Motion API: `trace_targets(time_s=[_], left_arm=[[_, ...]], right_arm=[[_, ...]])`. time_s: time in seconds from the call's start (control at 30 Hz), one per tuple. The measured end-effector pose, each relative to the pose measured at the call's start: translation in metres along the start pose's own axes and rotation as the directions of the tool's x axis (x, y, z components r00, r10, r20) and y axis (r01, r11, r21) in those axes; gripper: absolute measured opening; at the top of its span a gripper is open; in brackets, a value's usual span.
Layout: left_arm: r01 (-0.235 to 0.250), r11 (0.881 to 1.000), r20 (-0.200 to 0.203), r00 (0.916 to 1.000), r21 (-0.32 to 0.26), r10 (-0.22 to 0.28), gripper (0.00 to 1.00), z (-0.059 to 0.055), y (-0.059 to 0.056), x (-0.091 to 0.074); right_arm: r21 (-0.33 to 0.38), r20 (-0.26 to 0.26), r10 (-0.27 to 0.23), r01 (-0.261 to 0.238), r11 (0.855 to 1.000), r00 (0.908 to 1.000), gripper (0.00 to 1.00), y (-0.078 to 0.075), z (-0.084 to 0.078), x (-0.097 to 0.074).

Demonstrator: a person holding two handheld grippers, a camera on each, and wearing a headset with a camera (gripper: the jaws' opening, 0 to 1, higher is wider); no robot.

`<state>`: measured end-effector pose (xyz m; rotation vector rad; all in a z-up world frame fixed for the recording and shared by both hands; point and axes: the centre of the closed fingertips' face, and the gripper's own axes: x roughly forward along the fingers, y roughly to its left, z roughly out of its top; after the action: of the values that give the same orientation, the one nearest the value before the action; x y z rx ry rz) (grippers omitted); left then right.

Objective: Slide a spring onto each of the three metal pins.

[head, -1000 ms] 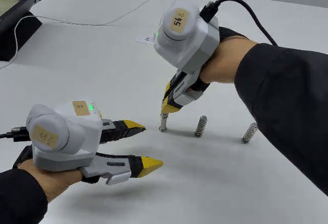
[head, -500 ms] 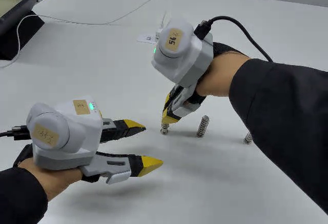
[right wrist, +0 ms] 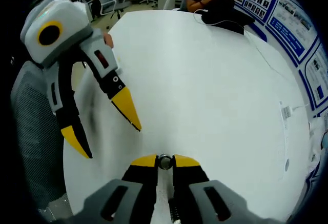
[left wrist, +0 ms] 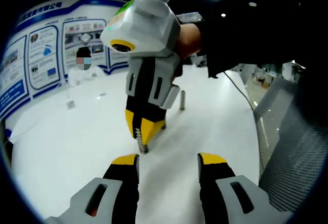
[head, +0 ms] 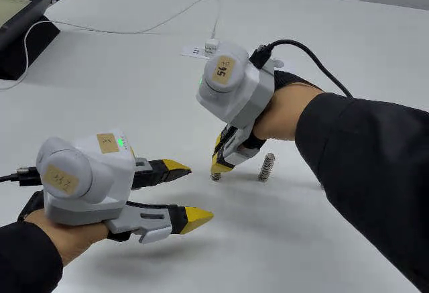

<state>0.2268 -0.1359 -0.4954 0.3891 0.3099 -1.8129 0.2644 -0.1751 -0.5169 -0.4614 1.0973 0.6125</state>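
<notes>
Spring (head: 216, 176) in hand stands near the middle of the white table (head: 100, 85), short and upright; its pin cannot be told apart from the coils.

Far left: left gripper (head: 191, 192), held low over the table, jaws spread wide with nothing between them. Its tips are aimed toward the spring but are well apart from it.

Centre: right gripper (head: 218, 164), pointing steeply down, jaws clenched on the spring's upper end. The right gripper view shows a round metal end pinched between the yellow tips. The left gripper view shows coils emerging below those tips down to the table.

Right: second spring (head: 267, 166), upright just beside the working one and apparently already seated on its own pin.

Step in hand, as judged: pressing the spring down over its pin. For a clean result the push should run straight along the pin's axis, with a grip light enough not to kink the coils. Release should come only once the lowest coil meets the table. The second spring is near enough to be knocked by the descending hand.
</notes>
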Motion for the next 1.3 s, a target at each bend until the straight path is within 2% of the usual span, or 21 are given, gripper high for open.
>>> trace_targets(time_s=[0.3,0.57,1.03,1.3], left_arm=[[0.000,1.000,0.001,1.0000,0.001,0.000,0.47,0.001,0.000,0.001],[0.000,1.000,0.000,1.0000,-0.001,0.000,0.48,0.001,0.000,0.001],[-0.008,1.000,0.007,0.9999,-0.001,0.008,0.50,0.007,0.001,0.000],[-0.011,1.000,0.011,0.9999,-0.002,0.011,0.51,0.011,0.003,0.000]], right_arm=[[-0.005,0.001,0.004,-0.004,1.000,1.0000,0.13,0.001,-0.001,0.003],[-0.003,0.011,-0.001,0.001,1.000,0.9999,0.18,0.001,-0.002,0.002],[0.024,0.069,-0.042,0.041,0.999,0.9967,0.26,-0.001,-0.005,-0.021],[0.069,0.130,-0.079,0.071,0.995,0.9884,0.30,-0.005,-0.012,-0.041]])
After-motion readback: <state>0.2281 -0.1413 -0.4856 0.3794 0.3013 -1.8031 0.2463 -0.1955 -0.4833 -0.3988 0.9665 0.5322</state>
